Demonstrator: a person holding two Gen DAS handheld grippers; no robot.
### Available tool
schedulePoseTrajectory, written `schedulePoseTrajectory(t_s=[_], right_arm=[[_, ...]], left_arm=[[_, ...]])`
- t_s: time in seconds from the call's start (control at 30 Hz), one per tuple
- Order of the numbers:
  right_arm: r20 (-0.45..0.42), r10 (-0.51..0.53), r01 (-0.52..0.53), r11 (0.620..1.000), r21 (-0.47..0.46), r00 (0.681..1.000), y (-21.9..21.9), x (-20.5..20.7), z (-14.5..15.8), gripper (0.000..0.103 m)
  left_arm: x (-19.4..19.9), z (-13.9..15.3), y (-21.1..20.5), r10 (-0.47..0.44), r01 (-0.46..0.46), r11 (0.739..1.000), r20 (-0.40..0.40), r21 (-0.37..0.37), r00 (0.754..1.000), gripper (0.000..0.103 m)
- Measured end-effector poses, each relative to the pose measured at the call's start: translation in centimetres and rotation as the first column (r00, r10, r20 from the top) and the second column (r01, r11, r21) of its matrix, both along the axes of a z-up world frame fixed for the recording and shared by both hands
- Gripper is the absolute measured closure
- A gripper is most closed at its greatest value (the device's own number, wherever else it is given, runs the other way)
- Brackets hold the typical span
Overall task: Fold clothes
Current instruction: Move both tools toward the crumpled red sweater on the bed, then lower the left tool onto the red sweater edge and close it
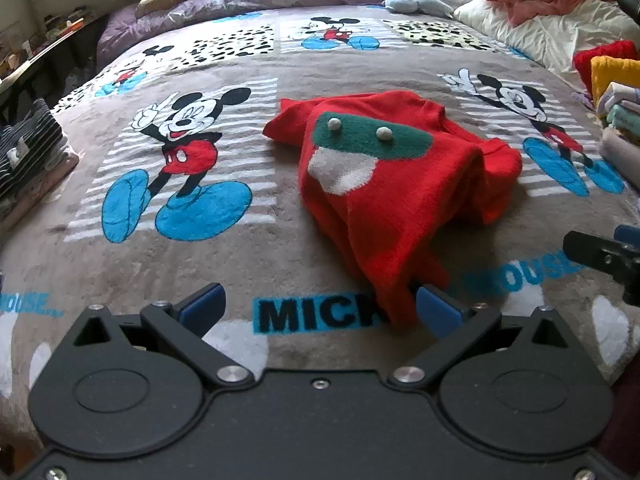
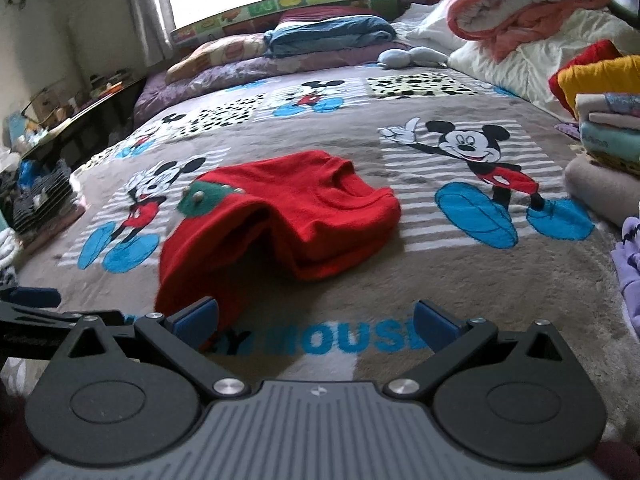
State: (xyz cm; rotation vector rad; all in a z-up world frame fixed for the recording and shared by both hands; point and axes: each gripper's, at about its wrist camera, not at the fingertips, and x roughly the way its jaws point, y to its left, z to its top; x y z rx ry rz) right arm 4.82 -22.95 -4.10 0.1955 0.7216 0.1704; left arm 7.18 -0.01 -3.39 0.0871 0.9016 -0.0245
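A red sweater (image 1: 380, 200) with a green patch and two white pom-poms lies loosely folded on the Mickey Mouse blanket (image 1: 160, 264). In the left wrist view its near end trails down between the fingers of my left gripper (image 1: 320, 306), close against the right fingertip (image 1: 434, 310). That gripper is wide open and grips nothing. In the right wrist view the sweater (image 2: 320, 216) lies ahead and to the left, its near corner beside the left fingertip (image 2: 200, 316) of my right gripper (image 2: 316, 318), also wide open. Each gripper shows at the edge of the other's view.
A stack of folded clothes (image 2: 600, 128) stands at the right edge of the bed, with a purple garment (image 2: 630, 276) nearer. Dark striped folded clothes (image 1: 28, 148) sit at the left. Pillows, a blue bundle (image 2: 332, 34) and a pink blanket (image 2: 520, 4) lie at the head.
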Motion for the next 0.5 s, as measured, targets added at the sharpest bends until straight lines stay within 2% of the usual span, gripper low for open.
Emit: schedulePoseTrajectory(t_s=[0.37, 0.5], right_arm=[[0.022, -0.004, 0.003, 0.999, 0.043, 1.0, -1.5, 3.2, -1.2, 0.0], [0.027, 0.008, -0.009, 0.998, 0.061, 1.0, -1.9, 4.0, -1.8, 0.0]], left_arm=[[3.6, -0.2, -0.7, -0.002, 0.002, 1.0, -0.012, 0.015, 1.0, 0.0], [5.0, 0.3, -1.5, -0.037, 0.037, 0.999, 0.0, 0.022, 0.999, 0.0]])
